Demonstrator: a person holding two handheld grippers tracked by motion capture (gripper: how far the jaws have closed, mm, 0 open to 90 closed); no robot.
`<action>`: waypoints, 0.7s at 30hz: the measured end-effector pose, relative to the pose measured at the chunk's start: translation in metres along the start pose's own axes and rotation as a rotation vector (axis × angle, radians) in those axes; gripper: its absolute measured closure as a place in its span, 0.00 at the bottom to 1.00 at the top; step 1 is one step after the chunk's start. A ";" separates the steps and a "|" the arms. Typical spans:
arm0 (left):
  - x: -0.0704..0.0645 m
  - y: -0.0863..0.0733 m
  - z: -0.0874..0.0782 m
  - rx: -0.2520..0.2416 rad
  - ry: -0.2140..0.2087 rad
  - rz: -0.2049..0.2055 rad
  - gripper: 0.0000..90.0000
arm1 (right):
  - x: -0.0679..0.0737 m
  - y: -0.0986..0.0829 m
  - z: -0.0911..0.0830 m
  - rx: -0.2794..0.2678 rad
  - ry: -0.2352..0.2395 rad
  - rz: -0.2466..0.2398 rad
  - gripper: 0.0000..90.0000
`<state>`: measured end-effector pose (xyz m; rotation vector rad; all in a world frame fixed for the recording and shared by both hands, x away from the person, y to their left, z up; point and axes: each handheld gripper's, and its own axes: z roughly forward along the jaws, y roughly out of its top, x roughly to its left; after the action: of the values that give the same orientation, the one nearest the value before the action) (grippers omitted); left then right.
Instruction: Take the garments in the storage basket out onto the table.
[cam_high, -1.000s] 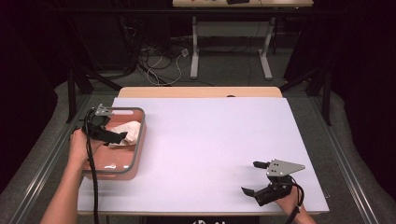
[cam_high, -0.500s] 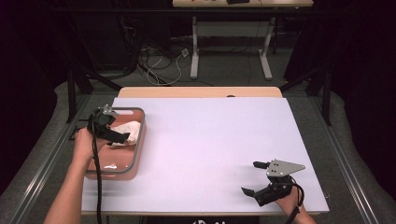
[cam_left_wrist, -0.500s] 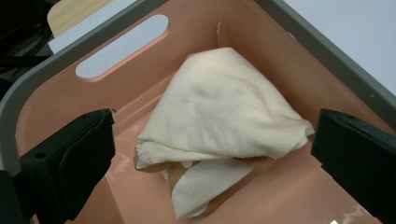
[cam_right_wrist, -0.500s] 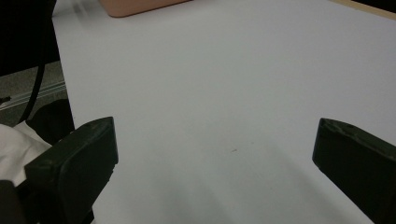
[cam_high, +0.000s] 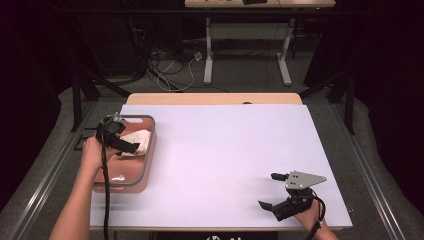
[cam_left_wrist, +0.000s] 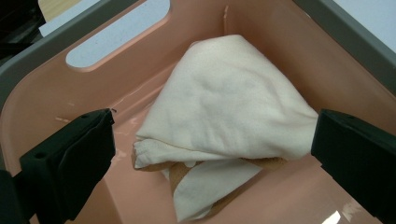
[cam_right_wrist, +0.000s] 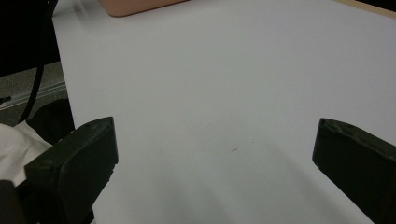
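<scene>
A pink bin (cam_high: 129, 179) with a grey rim stands at the table's left edge, and a crumpled cream cloth (cam_high: 136, 142) lies in its far end. My left gripper (cam_high: 131, 146) hovers over the bin beside the cloth, open. In the left gripper view the cloth (cam_left_wrist: 224, 112) lies between the two black jaws, which stand wide apart and do not touch it, with the bin's pink floor (cam_left_wrist: 135, 93) around it. My right gripper (cam_high: 267, 190) rests near the table's front right corner, open and holding nothing (cam_right_wrist: 215, 149).
The white table top (cam_high: 225, 150) stretches bare between the bin and my right gripper. A wooden strip (cam_high: 215, 98) runs along the far edge. Beyond it are cables on the floor (cam_high: 170, 65) and a desk's legs (cam_high: 210, 50).
My left gripper has moved slightly toward the near left, off the cloth, still over the bin. The right gripper has not moved.
</scene>
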<state>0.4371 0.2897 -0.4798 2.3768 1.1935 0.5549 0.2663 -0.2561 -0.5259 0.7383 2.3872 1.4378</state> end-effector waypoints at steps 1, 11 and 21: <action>-0.001 0.001 0.001 0.003 -0.004 0.003 0.00 | 0.000 0.000 0.000 0.001 -0.002 -0.001 0.00; -0.001 0.003 0.010 0.052 0.006 0.012 0.00 | 0.000 0.000 0.000 0.001 0.000 -0.001 0.00; -0.001 0.004 0.020 0.095 0.002 0.009 0.00 | 0.000 0.000 0.001 0.001 0.003 0.001 0.00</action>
<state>0.4490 0.2829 -0.4946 2.4623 1.2368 0.5143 0.2664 -0.2556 -0.5263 0.7380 2.3903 1.4390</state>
